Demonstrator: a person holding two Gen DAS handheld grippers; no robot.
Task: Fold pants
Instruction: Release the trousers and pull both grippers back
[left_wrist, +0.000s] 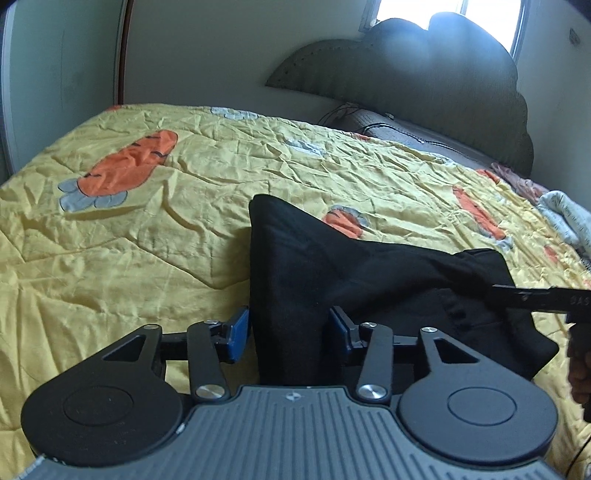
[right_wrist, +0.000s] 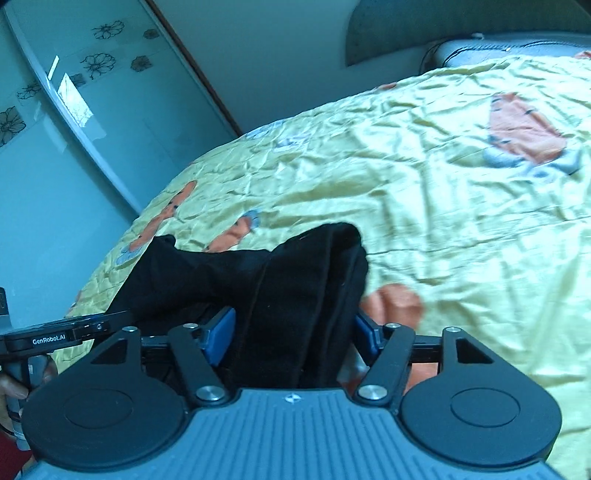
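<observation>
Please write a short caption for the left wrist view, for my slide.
Left tool open around a raised fold of black pants on a yellow carrot-print bedspread.

The black pants (left_wrist: 332, 266) run down behind the left gripper's (left_wrist: 290, 328) housing, so their near end is hidden, and the right gripper (left_wrist: 535, 297) enters cut off by the right edge. In the right wrist view the yellow quilt (right_wrist: 443, 206) is smeared by blur, its orange patches unreadable. A hand (right_wrist: 11, 402) at the lower left is cropped by the edge.
</observation>
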